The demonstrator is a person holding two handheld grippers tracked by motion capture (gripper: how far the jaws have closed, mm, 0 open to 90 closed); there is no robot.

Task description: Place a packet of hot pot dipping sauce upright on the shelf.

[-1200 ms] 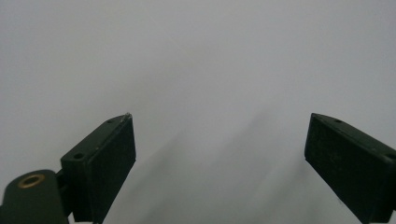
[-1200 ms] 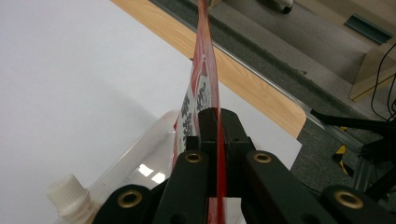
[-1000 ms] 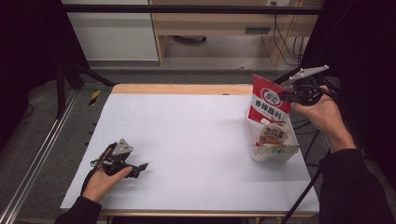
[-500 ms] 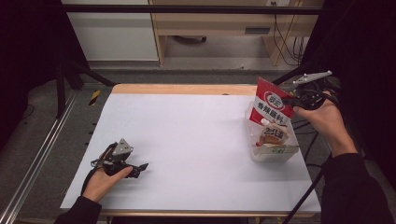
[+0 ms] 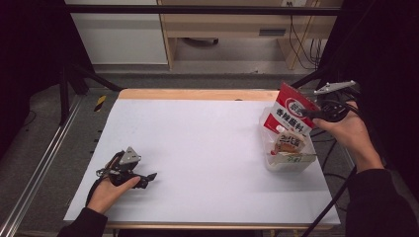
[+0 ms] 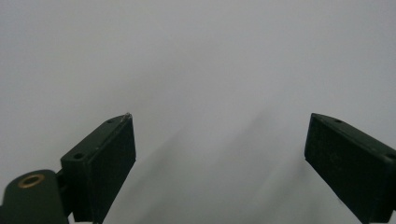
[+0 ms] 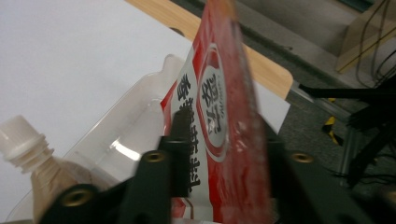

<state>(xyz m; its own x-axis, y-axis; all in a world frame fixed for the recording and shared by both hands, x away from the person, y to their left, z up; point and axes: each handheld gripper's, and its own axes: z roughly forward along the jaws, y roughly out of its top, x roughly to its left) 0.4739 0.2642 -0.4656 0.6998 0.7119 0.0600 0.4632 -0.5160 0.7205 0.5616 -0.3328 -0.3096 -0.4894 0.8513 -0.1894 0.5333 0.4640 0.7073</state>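
A red and white snack packet [image 5: 291, 106] stands tilted in a clear plastic container [image 5: 291, 163] at the table's right side. My right gripper [image 5: 309, 112] is level with the packet's upper right edge. In the right gripper view the packet [image 7: 224, 116] runs edge-on between my jaws, which have just been opening and stand apart from it. A brown pouch with a white spout cap [image 7: 21, 137] lies in the container. My left gripper [image 5: 148, 177] rests on the table's near left, held by a hand, its jaws [image 6: 219, 140] wide open over bare white surface.
The white table top [image 5: 207, 138] has a wooden strip along its far edge [image 5: 197, 94]. Metal rails [image 5: 44, 163] run along the left side. A cable [image 5: 336, 197] trails from the right gripper past the table's right edge.
The right hand and its gripper have drifted slightly right and lower beside the packet's top. The packet stays leaning in the container. The left gripper has not moved.
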